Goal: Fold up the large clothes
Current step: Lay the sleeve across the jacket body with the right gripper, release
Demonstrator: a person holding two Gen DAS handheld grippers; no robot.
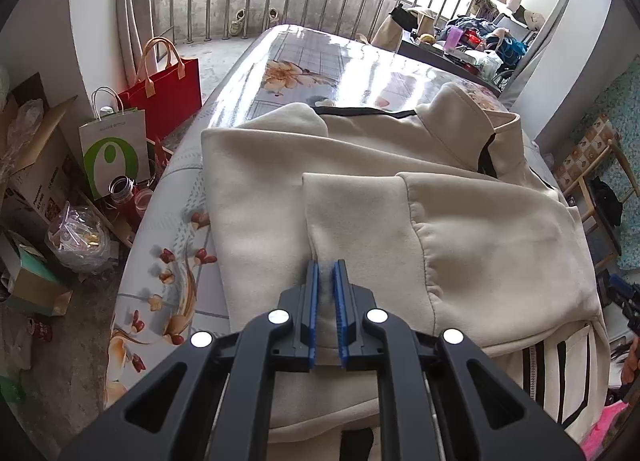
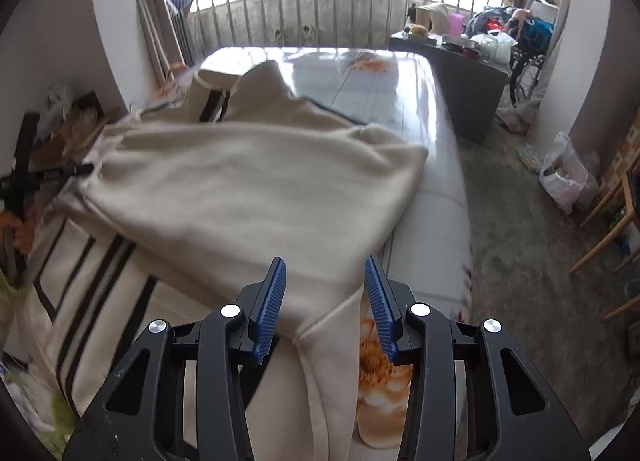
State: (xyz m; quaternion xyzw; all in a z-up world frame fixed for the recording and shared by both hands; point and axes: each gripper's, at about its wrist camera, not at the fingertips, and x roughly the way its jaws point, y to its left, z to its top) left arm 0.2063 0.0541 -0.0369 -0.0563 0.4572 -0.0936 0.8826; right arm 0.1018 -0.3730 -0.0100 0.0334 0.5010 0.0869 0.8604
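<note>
My left gripper (image 1: 326, 267) is pinched nearly closed on a fold of the cream jacket's sleeve (image 1: 352, 213). The cream jacket (image 2: 248, 181), with black stripes near its hem, lies partly folded across the floral-print table (image 2: 384, 101). My right gripper (image 2: 325, 265) stands partly open above the cloth's edge, gripping nothing.

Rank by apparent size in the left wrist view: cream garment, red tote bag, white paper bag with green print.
1. cream garment, by far the largest, though nearest the camera.
2. red tote bag.
3. white paper bag, only slightly smaller; a close call.
</note>
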